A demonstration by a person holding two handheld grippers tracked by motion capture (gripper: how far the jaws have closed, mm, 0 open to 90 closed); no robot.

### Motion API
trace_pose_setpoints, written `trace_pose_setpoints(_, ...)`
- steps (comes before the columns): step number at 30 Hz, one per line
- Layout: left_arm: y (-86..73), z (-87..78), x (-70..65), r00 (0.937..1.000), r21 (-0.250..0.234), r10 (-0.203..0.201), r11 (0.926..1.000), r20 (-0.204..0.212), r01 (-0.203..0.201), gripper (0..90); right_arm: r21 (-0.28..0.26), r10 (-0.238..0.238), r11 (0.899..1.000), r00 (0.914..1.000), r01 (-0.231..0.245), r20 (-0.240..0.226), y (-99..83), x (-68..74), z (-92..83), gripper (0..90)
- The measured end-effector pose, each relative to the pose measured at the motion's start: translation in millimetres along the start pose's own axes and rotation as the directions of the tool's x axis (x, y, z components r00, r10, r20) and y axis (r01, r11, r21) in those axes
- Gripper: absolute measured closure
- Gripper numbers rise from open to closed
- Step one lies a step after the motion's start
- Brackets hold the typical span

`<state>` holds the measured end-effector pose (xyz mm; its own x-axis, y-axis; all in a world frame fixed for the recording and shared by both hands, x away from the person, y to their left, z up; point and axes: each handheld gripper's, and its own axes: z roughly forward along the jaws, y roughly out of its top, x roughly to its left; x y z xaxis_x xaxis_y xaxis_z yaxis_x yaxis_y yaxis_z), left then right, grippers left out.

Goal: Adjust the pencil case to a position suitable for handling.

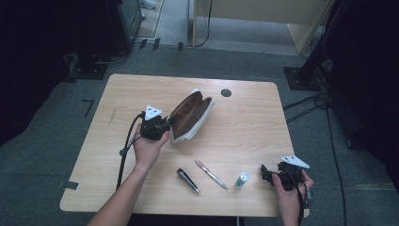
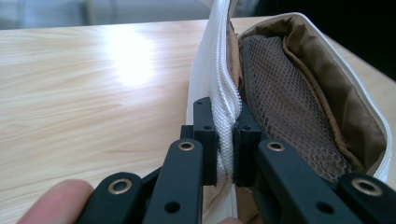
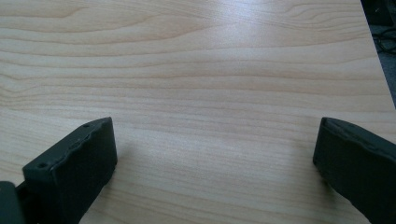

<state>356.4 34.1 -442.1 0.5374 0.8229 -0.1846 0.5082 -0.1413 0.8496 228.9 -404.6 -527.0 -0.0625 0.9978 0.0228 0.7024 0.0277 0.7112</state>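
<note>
Pouch on wooden table

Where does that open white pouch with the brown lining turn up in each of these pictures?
High view: the pouch lies mid-table, its edge clamped by the left gripper.
Left gripper view: its white zipper edge and mesh lining rise right of centre.
Right gripper view: not in it.
Shared landmark: the wooden table.
</note>
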Motion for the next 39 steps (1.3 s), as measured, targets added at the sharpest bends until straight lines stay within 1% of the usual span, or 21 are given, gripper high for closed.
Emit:
trace_pose_setpoints(1,-3.1,-0.8,-5.4,0.9996,0.003,0.014,0.9999,0.023,-0.015,84.9,-0.001,-0.001,1.000,1.0000,0.001,-0.001,0.0,-0.1,0.0,0.0)
trace_pose_setpoints(2,-3.1,-0.8,-5.4,0.9996,0.003,0.014,0.9999,0.023,-0.015,84.9,-0.001,-0.001,1.000,1.0000,0.001,-0.001,0.0,-0.1,0.0,0.0)
trace_pose_setpoints(5,-8.0,-0.8,-10.7,0.9976,0.010,0.038,0.9992,0.057,-0.039,84.9,0.000,0.000,1.000,1.0000,0.000,0.000,0.0,0.0,0.0,0.0)
trace_pose_setpoints(10,-15.4,0.1,-14.8,0.9933,0.035,0.064,0.9971,0.096,-0.067,84.9,-0.001,-0.001,1.000,1.0000,0.001,0.000,0.0,-0.1,0.1,0.0)
trace_pose_setpoints(14,-21.6,1.4,-13.3,0.9915,0.035,0.076,0.9962,0.105,-0.080,84.7,-0.001,-0.001,1.000,1.0000,0.001,0.000,0.0,-0.1,0.1,0.0)
trace_pose_setpoints(16,-23.9,2.7,-12.2,0.9905,0.047,0.081,0.9951,0.111,-0.087,84.4,0.000,0.000,1.000,1.0000,0.000,0.000,0.0,0.0,0.0,0.0)
trace_pose_setpoints(17,-24.9,2.6,-11.7,0.9908,0.049,0.084,0.9948,0.107,-0.089,84.0,-0.001,-0.001,1.000,1.0000,0.001,0.000,0.0,-0.1,0.1,0.0)
trace_pose_setpoints(20,-26.5,2.4,-8.7,0.9923,0.044,0.070,0.9962,0.102,-0.075,81.6,-0.001,-0.002,1.000,1.0000,0.002,0.000,0.0,-0.1,0.1,0.0)
trace_pose_setpoints(23,-26.5,1.4,-6.7,0.9922,0.041,0.061,0.9970,0.108,-0.066,76.4,-0.001,-0.002,1.000,1.0000,0.002,-0.001,0.0,-0.1,0.1,0.0)
trace_pose_setpoints(26,-24.9,-0.8,-6.0,0.9927,0.028,0.043,0.9985,0.112,-0.046,69.3,-0.001,-0.001,1.000,1.0000,0.001,-0.001,0.0,-0.1,0.1,0.0)
trace_pose_setpoints(29,-22.8,-2.1,-4.3,0.9922,0.030,0.021,0.9992,0.123,-0.025,60.2,-0.001,-0.002,1.000,1.0000,0.002,0.000,0.0,-0.1,0.1,0.0)
trace_pose_setpoints(30,-22.4,-2.4,-3.3,0.9914,0.031,0.021,0.9992,0.129,-0.026,58.1,-0.001,-0.002,1.000,1.0000,0.002,0.000,0.0,0.0,0.1,0.0)
trace_pose_setpoints(32,-21.5,-5.0,-2.1,0.9927,0.022,0.013,0.9996,0.120,-0.015,51.5,-0.001,-0.002,1.000,1.0000,0.002,0.000,0.0,-0.1,0.1,0.0)
trace_pose_setpoints(33,-20.9,-6.1,-1.0,0.9924,0.022,0.010,0.9997,0.123,-0.012,47.9,-0.001,-0.002,1.000,1.0000,0.002,0.000,0.0,-0.1,0.1,0.0)
trace_pose_setpoints(35,-19.2,-9.3,1.3,0.9928,0.013,0.004,0.9999,0.120,-0.006,44.6,-0.001,-0.002,1.000,1.0000,0.002,0.000,0.0,-0.1,0.1,0.0)
trace_pose_setpoints(36,-17.6,-13.3,4.1,0.9940,0.003,0.006,1.0000,0.110,-0.006,38.7,-0.001,-0.002,1.000,1.0000,0.002,0.000,0.0,-0.1,0.1,0.0)
trace_pose_setpoints(37,-17.6,-13.3,4.1,0.9940,0.003,0.006,1.0000,0.110,-0.006,35.7,-0.001,-0.002,1.000,1.0000,0.002,0.000,0.0,-0.1,0.1,0.0)
trace_pose_setpoints(38,-17.0,-15.3,5.4,0.9948,-0.003,0.002,1.0000,0.102,-0.002,35.7,-0.001,-0.002,1.000,1.0000,0.002,0.000,0.0,-0.1,0.1,0.0)
trace_pose_setpoints(39,-16.4,-18.4,7.4,0.9947,-0.003,-0.003,1.0000,0.103,0.003,30.9,-0.001,-0.001,1.000,1.0000,0.001,0.000,0.0,0.0,0.1,0.0)
